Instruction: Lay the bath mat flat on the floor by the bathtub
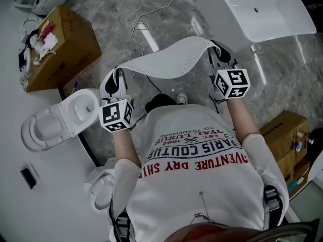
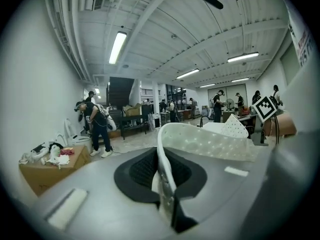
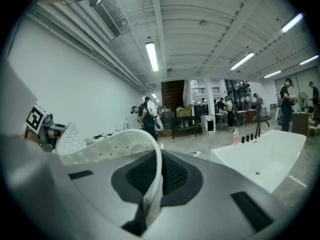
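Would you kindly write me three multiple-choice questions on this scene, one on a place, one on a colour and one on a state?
1. In the head view, where does the bathtub lie from the bath mat?
A. lower left
B. directly beneath
C. upper right

2. What colour is the bath mat?
A. white
B. red
C. black

3. How is the bath mat at this moment?
A. rolled up tight
B. pinched at each end by the left tongs and right tongs, hanging between them
C. folded in half and let go

Answers:
1 C, as the bathtub fills the top right corner beyond the mat.
2 A, as its dotted surface is white in every view.
3 B, as each gripper view shows the mat's edge clamped in shut tongs, and the head view shows it curving in mid-air.
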Action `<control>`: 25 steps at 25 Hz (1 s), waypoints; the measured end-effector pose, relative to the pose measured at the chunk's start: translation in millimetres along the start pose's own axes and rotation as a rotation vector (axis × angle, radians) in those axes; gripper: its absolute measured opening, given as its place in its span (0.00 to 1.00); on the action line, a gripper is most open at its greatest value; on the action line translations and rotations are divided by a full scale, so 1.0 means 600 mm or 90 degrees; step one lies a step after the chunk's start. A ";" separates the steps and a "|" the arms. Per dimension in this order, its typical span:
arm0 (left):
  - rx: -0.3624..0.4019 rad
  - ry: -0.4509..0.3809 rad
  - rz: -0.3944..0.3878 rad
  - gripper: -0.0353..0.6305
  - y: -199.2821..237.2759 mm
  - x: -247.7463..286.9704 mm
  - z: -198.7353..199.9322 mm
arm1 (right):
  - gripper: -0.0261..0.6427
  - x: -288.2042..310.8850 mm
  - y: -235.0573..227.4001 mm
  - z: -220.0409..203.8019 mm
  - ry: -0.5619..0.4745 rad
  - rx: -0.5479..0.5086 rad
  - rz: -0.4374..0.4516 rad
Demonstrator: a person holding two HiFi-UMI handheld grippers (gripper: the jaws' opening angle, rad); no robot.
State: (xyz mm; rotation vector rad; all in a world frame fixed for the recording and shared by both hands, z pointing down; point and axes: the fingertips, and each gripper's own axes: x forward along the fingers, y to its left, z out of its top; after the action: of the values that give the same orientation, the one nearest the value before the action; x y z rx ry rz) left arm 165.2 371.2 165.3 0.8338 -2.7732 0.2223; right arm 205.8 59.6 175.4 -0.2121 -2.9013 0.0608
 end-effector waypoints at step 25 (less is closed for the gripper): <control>0.177 -0.001 -0.554 0.08 0.007 0.735 0.196 | 0.06 0.238 -0.217 -0.001 0.039 0.189 -0.526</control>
State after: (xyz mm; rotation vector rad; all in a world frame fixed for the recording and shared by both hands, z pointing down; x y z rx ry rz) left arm -215.5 119.5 170.2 1.9822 -2.1326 0.4308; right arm 50.7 -48.0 215.8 0.9950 -2.6345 0.3233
